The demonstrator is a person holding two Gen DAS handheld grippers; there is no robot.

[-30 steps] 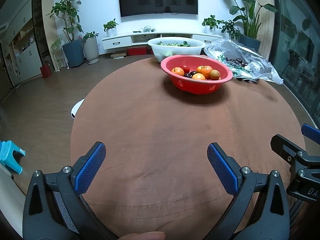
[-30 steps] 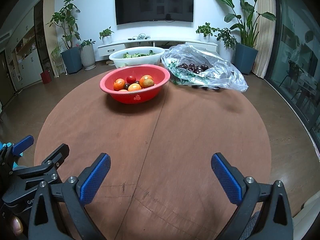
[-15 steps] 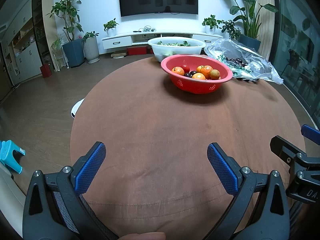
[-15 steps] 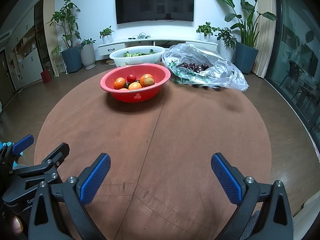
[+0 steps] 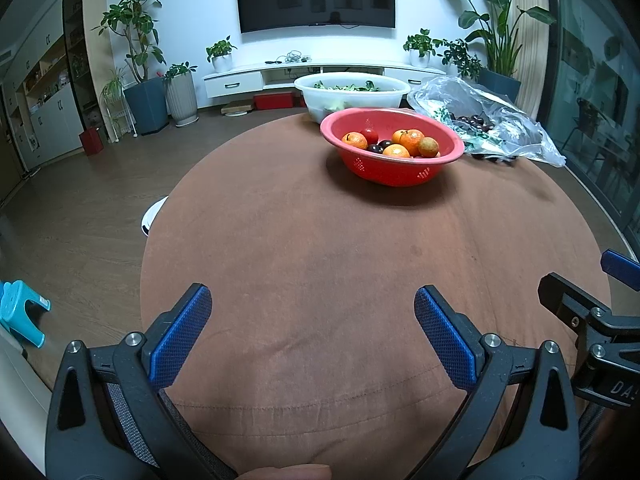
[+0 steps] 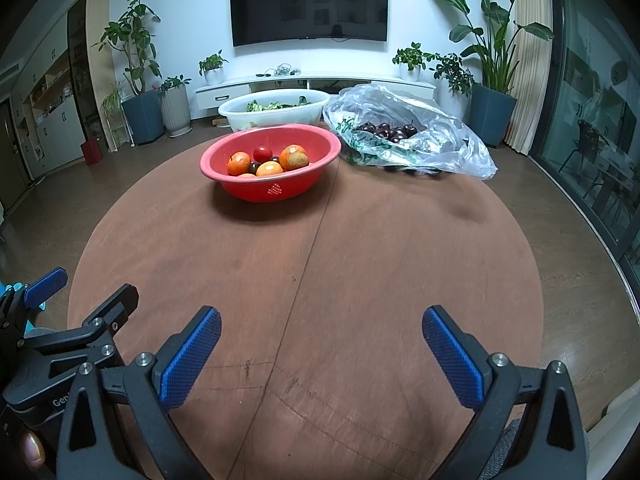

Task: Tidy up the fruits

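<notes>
The left gripper [image 5: 312, 304] and the right gripper [image 6: 320, 328] both have their blue fingers spread wide with nothing between them. Far ahead of the fingers, a red bowl [image 6: 276, 192] of fruits [image 5: 394, 144] sits on the brown worktop [image 5: 320, 248]. Just beside it lies a plastic bag [image 6: 440, 148] of dark cherries [image 6: 390, 131].

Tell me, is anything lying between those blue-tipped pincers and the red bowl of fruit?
Nothing: in both wrist views only bare brown tablecloth stretches from the right gripper and left gripper to the red bowl.
</notes>
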